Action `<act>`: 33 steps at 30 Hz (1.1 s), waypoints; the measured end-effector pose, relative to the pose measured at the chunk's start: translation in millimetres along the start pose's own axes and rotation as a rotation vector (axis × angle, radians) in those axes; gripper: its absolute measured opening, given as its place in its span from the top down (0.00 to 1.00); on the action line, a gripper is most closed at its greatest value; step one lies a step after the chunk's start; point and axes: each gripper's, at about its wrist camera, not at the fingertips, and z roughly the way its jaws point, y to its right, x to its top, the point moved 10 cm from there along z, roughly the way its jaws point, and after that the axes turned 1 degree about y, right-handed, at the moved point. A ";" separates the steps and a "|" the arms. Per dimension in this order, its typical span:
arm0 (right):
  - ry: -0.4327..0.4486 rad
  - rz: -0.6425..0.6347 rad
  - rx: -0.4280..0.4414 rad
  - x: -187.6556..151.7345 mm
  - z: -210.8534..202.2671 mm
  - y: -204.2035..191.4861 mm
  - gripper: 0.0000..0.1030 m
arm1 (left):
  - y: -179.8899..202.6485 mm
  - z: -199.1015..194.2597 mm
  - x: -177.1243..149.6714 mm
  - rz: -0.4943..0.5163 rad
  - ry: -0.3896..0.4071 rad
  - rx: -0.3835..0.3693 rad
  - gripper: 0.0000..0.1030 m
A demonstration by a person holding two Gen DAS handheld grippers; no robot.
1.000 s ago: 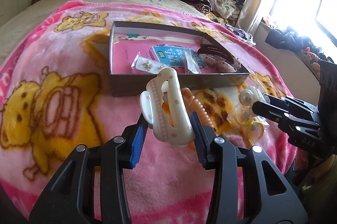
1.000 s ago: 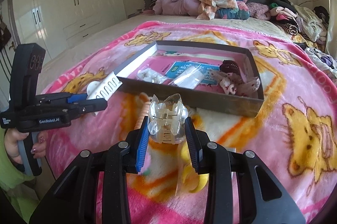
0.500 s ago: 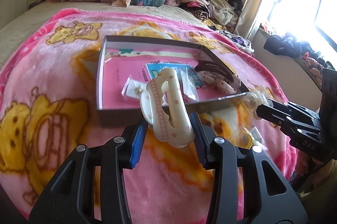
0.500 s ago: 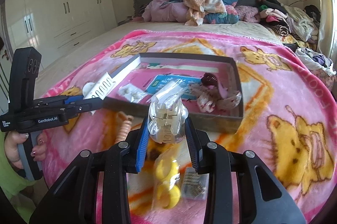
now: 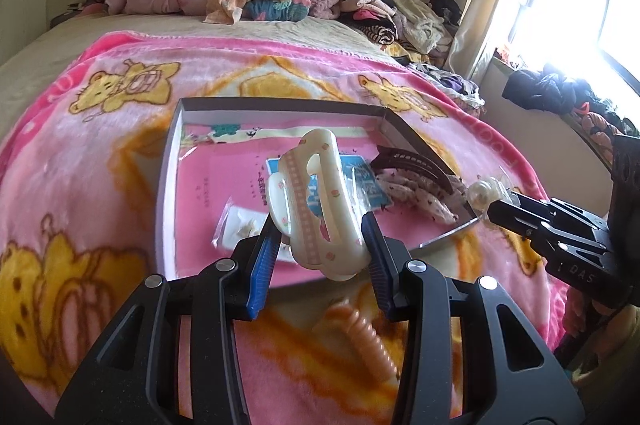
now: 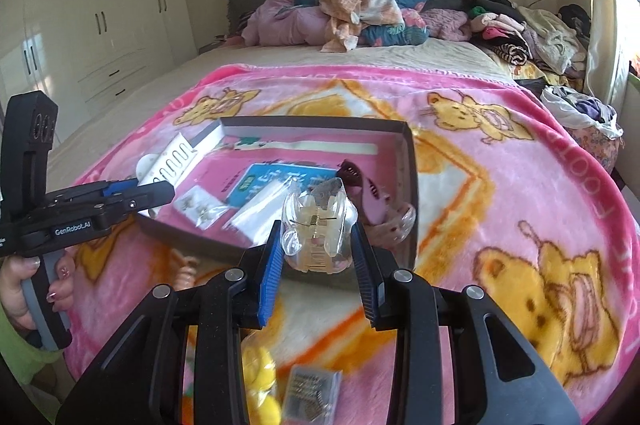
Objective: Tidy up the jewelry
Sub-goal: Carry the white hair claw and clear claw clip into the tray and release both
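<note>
My left gripper [image 5: 320,245] is clamped on a cream hair claw [image 5: 316,201]; my right gripper [image 6: 318,257] pinches a clear hair claw [image 6: 316,233]. Both hang over the near edge of the shallow cardboard box [image 6: 410,161] on the pink blanket [image 6: 520,185]. Inside: a blue card [image 6: 260,181] centre, bagged earrings [image 5: 240,229] at 8 o'clock, dark hair clips [image 5: 416,165] at 3 o'clock.

You hold a cream plastic claw clip with pink flowers [image 5: 316,201] upright over the shallow dark-walled box with pink floor [image 5: 168,161]; a clear plastic claw clip [image 6: 316,231] hangs at its near wall.
</note>
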 end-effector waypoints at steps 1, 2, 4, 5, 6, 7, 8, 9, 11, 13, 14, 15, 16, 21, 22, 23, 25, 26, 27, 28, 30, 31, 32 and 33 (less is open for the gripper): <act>-0.003 0.002 -0.002 1.4 2.5 2.0 0.69 | 0.1 2.5 1.1 0.001 -0.002 0.001 0.68; -0.006 0.004 -0.005 3.2 5.2 4.3 0.69 | 0.4 7.0 2.6 0.001 -0.006 0.003 0.68; -0.010 0.003 -0.013 6.5 10.3 7.6 0.69 | 0.4 14.5 4.8 0.003 -0.012 0.004 0.68; -0.012 0.003 -0.016 7.8 12.3 8.7 0.69 | 0.7 17.7 5.6 0.005 -0.015 0.006 0.68; -0.015 0.003 -0.020 9.4 15.3 10.2 0.69 | 1.0 21.2 6.6 0.008 -0.018 0.006 0.68; -0.017 0.003 -0.021 10.1 17.9 11.0 0.69 | 0.9 23.7 7.1 0.010 -0.020 0.009 0.68; -0.021 0.002 -0.023 11.5 21.2 12.1 0.69 | 1.1 27.5 7.8 0.014 -0.024 0.013 0.68; -0.024 0.002 -0.026 13.2 24.3 13.8 0.69 | 0.5 32.2 8.5 0.016 -0.030 0.018 0.68; -0.030 0.003 -0.032 15.9 30.1 15.9 0.69 | -1.1 38.6 9.6 0.018 -0.038 0.025 0.68; -0.034 0.008 -0.038 18.3 35.4 18.5 0.69 | -3.1 44.8 10.7 0.018 -0.046 0.033 0.68; -0.038 0.011 -0.040 19.1 38.6 19.6 0.69 | -3.6 47.0 11.0 0.018 -0.048 0.035 0.68; -0.041 0.010 -0.041 19.7 41.1 19.4 0.69 | -4.3 49.0 11.3 0.019 -0.050 0.038 0.68; -0.044 0.008 -0.043 20.4 43.6 19.5 0.69 | -5.3 51.6 11.5 0.022 -0.053 0.041 0.68; -0.059 -0.013 -0.058 24.3 57.3 19.2 0.69 | -11.6 63.7 8.5 0.022 -0.075 0.058 0.68; -0.063 -0.017 -0.060 25.0 59.8 18.5 0.69 | -12.8 66.1 8.0 0.020 -0.079 0.061 0.68; -0.065 -0.023 -0.064 25.8 62.5 18.0 0.69 | -14.6 68.4 6.8 0.018 -0.083 0.065 0.68; -0.071 -0.038 -0.072 26.5 67.6 17.1 0.69 | -16.8 71.1 5.5 0.013 -0.089 0.067 0.68; -0.074 -0.046 -0.078 26.7 70.9 17.1 0.69 | -18.0 72.8 4.7 0.013 -0.092 0.071 0.68; -0.071 -0.049 -0.076 27.5 73.7 16.7 0.69 | -19.1 74.0 3.8 0.011 -0.095 0.074 0.68; -0.072 -0.047 -0.070 28.3 75.6 15.9 0.69 | -20.0 74.9 2.9 0.009 -0.098 0.075 0.68; -0.075 -0.048 -0.072 29.7 80.6 15.0 0.69 | -22.0 77.0 2.1 0.006 -0.102 0.080 0.68; -0.076 -0.052 -0.072 30.3 82.7 13.6 0.69 | -22.6 77.6 1.9 0.006 -0.103 0.081 0.68; -0.079 -0.054 -0.069 30.3 85.1 12.1 0.69 | -24.2 78.5 1.5 0.003 -0.106 0.085 0.69; -0.085 -0.059 -0.066 29.5 87.9 10.6 0.69 | -25.2 79.4 1.6 0.000 -0.107 0.086 0.70</act>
